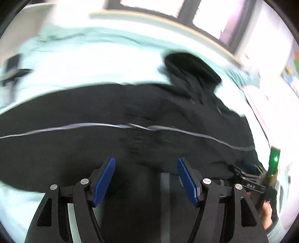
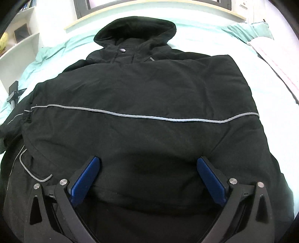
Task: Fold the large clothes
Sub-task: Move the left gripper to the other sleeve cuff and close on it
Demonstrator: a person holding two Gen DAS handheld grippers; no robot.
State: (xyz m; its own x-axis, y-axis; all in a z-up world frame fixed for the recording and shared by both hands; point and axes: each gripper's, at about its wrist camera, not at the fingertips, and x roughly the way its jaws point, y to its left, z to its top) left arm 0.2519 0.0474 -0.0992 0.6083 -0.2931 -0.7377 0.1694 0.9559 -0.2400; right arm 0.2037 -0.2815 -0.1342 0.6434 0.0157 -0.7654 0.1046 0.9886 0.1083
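A large black hooded jacket (image 2: 145,97) with a thin grey reflective stripe lies on a pale mint bed sheet (image 2: 205,31). Its lower part is folded up over the chest, with the hood (image 2: 136,28) at the far end. My right gripper (image 2: 148,164) is open with blue pads, empty, just above the near edge of the jacket. In the blurred left wrist view the jacket (image 1: 112,112) fills the middle. My left gripper (image 1: 145,164) is open and empty above it. The right gripper (image 1: 250,179) shows there at the far right, held by a hand.
The bed has a wooden frame (image 2: 149,7) at the far side. White shelves (image 2: 20,43) stand at the left. A small dark stand (image 2: 14,91) sits on the sheet at the left. Pink-white folded bedding (image 2: 274,61) lies at the right.
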